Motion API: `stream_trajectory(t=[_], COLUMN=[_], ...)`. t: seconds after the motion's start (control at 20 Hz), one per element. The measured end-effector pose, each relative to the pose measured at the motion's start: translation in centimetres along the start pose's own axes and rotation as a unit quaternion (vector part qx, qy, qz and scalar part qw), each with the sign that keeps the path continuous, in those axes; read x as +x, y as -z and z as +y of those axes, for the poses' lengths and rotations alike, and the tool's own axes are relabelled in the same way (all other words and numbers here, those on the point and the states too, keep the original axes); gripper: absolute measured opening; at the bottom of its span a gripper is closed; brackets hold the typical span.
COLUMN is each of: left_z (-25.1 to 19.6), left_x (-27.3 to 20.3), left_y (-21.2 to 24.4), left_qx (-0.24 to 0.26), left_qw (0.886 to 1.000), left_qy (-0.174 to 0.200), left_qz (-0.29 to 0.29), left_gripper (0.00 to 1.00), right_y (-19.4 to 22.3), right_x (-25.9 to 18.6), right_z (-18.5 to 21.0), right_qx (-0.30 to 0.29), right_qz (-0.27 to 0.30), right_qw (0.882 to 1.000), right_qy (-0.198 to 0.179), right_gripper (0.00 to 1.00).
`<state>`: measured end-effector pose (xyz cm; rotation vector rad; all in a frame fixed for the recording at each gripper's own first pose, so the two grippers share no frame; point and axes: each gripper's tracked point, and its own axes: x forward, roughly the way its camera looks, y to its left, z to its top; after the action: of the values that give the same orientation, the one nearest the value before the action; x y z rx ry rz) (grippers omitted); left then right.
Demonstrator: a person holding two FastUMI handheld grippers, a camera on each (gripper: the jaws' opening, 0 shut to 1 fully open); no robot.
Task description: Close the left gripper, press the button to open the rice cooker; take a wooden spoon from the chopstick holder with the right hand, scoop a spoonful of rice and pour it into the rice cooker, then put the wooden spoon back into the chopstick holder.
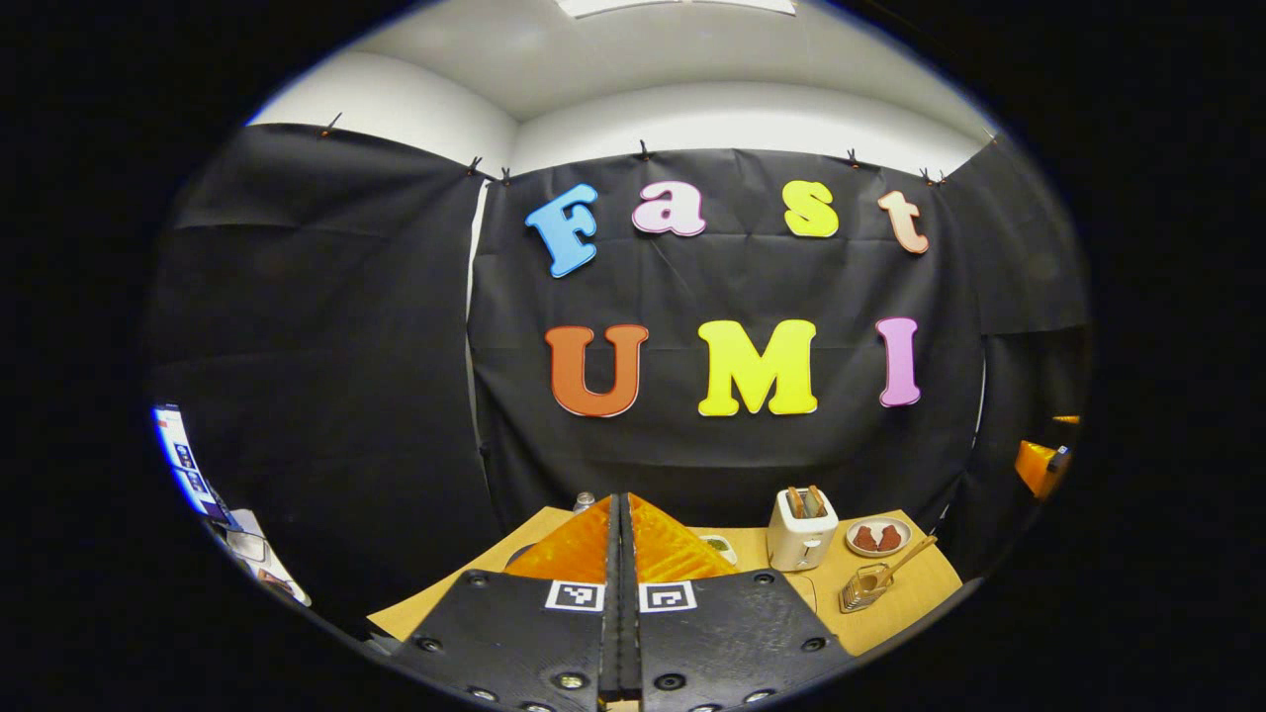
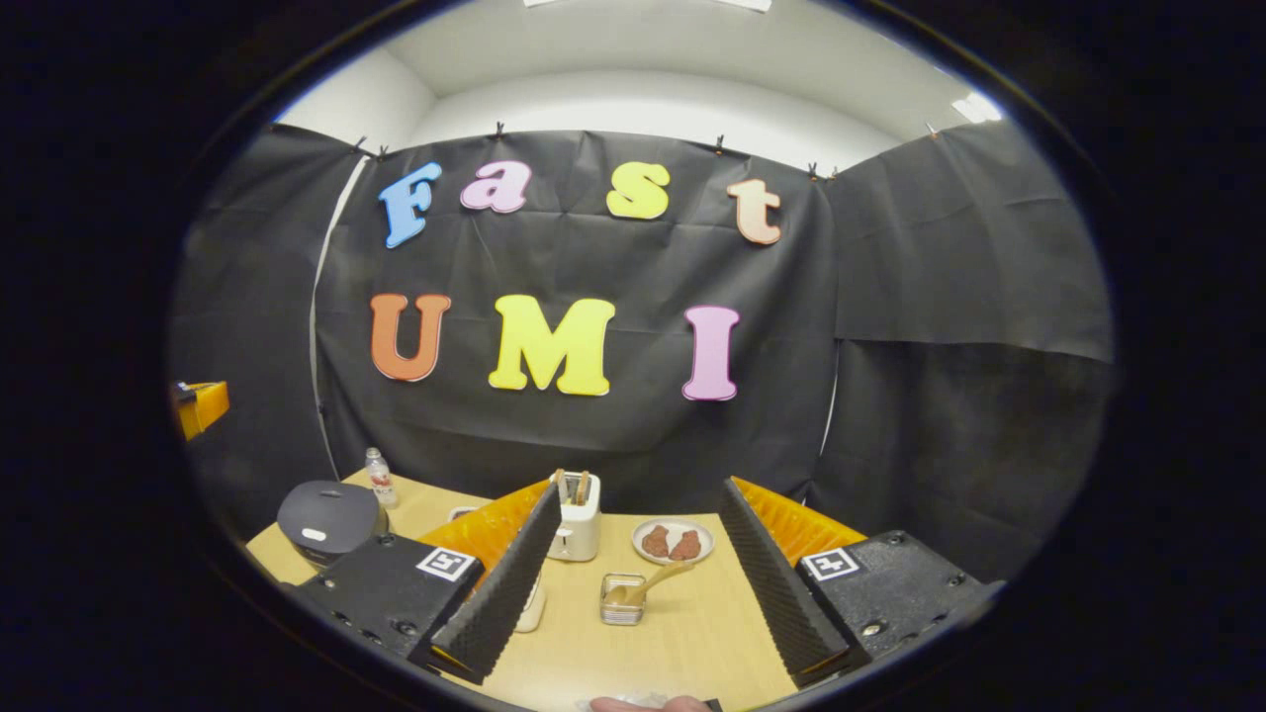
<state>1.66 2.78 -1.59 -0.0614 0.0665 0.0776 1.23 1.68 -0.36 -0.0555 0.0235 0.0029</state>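
This was a staged kitchen set inside a recording booth. Black cloth (image 2: 949, 297) clipped up as walls stood beyond the claw, with plain white wall and ceiling above. Ahead of the claw, a wooden surface (image 2: 692, 623) carried kitchen things: a toaster (image 2: 578, 524), a rice cooker (image 2: 329, 516), a plate (image 2: 673, 543) and a bottle (image 2: 378, 477).

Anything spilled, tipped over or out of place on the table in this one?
Nothing stands out. The rice cooker sits shut, the toaster upright, the wooden spoon leaning in its chopstick holder, and the plate flat.
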Motion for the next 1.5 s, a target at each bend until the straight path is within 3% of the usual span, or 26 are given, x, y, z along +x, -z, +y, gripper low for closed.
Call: stream_trajectory(t=[0.1,0.3,0.55,0.6,0.65,0.85,1.3,1.5], left_z=[0.1,1.4,3.7,4.0,4.1,5.3,5.2,5.5], left_x=[0.3,2.7,7.0,7.7,8.3,9.4,9.5,9.5], left_y=[0.8,3.7,11.5,13.0,14.4,19.4,25.4,25.7], left_qx=[0.02,0.013,0.004,0.003,-0.002,-0.016,-0.02,-0.01], left_qw=[1.0,0.999,0.994,0.992,0.991,0.982,0.966,0.965], left_qy=[0.001,-0.02,-0.053,-0.058,-0.057,-0.073,-0.07,-0.074], left_qz=[0.006,0.029,0.094,0.109,0.121,0.175,0.25,0.251], left_gripper=[0.0,0.0,0.0,0.08,0.0,0.0,0.0,0.0], right_y=[0.2,0.4,0.2,0.2,0.2,1.3,3.3,3.7], right_x=[0.3,0.8,1.2,1.3,1.4,2.1,2.3,2.1], right_z=[0.3,1.3,2.4,2.6,2.8,3.5,3.0,2.6], right_qx=[-0.005,-0.01,-0.048,-0.056,-0.061,-0.055,-0.063,-0.063], right_qz=[0.004,0.012,0.018,0.017,0.02,0.038,0.066,0.071], right_qw=[1.0,1.0,0.999,0.998,0.998,0.998,0.996,0.995], right_qy=[-0.001,-0.006,-0.006,-0.005,-0.006,-0.014,-0.013,-0.01], right_gripper=[1.0,1.0,1.0,1.0,1.0,1.0,1.0,1.0])
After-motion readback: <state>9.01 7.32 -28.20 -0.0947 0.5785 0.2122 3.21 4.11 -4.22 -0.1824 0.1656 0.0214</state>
